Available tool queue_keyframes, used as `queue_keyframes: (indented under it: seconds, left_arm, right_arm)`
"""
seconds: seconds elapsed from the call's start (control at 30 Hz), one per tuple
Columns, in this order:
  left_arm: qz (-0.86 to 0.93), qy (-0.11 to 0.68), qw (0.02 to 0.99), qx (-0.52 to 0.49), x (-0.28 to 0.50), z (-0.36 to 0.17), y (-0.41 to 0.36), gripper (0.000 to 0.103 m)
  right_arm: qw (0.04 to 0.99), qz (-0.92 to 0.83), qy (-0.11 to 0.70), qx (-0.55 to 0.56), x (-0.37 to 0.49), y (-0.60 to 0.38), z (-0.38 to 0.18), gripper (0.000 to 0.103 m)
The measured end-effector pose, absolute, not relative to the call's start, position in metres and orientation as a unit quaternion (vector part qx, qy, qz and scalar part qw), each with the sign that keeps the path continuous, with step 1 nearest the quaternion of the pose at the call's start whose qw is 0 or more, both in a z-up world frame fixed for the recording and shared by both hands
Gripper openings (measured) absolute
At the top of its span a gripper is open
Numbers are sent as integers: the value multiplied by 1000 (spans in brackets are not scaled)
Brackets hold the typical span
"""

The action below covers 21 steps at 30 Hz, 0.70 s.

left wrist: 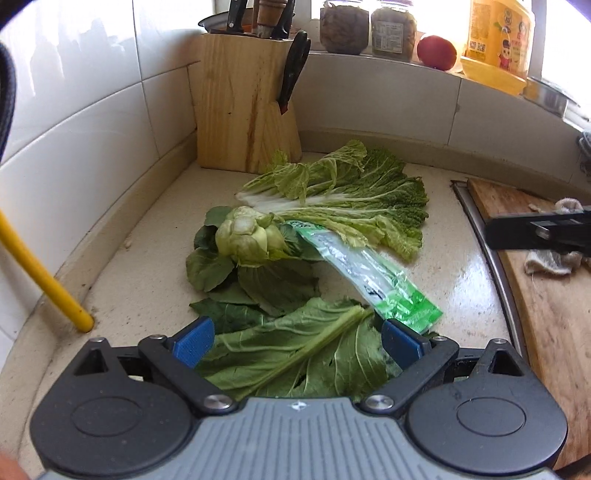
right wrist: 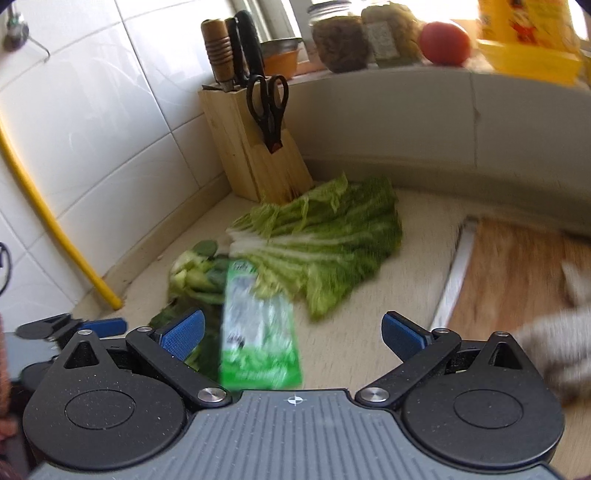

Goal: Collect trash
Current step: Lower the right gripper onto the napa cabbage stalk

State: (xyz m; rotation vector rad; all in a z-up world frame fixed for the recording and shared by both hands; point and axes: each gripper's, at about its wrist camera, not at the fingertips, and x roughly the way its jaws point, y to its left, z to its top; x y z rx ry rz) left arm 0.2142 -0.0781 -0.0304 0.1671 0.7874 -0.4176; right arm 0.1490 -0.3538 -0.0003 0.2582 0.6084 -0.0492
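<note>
Your left gripper [left wrist: 297, 341] is spread wide over a dark leaf [left wrist: 295, 354] on the counter [left wrist: 461, 266]. Your right gripper [right wrist: 291, 334] is spread too, gripping nothing, above the green wrapper [right wrist: 258, 332]. Cabbage leaves [left wrist: 351, 199] lie beyond, near the knife block [left wrist: 243, 103].

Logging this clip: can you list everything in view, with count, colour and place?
cabbage leaves: several, pale green, counter centre
dark leaves: several, dark green, nearest left gripper
stump: one, pale green, on dark leaves
wrapper: one, green and clear, across leaves
knife block: one, wood, corner
scissors: one, black, in block
jars: two, sill
tomato: one, red, sill
bottle: one, yellow, sill
board: one, wood, right
cloth: one, whitish, on board
hose: one, yellow, left wall
left gripper: open, over leaf
right gripper: open, over wrapper
</note>
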Motion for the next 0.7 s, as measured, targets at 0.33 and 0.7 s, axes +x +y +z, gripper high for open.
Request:
queue_keyframes:
  seconds: [0.33, 0.7]
  left_arm:
    - [-223, 389, 892, 51, 231, -33, -65, 95]
    - [-221, 409, 885, -16, 244, -41, -42, 95]
  right_arm:
    - [938, 33, 344, 16, 252, -350, -4, 103]
    - [923, 102, 358, -97, 331, -322, -18, 103]
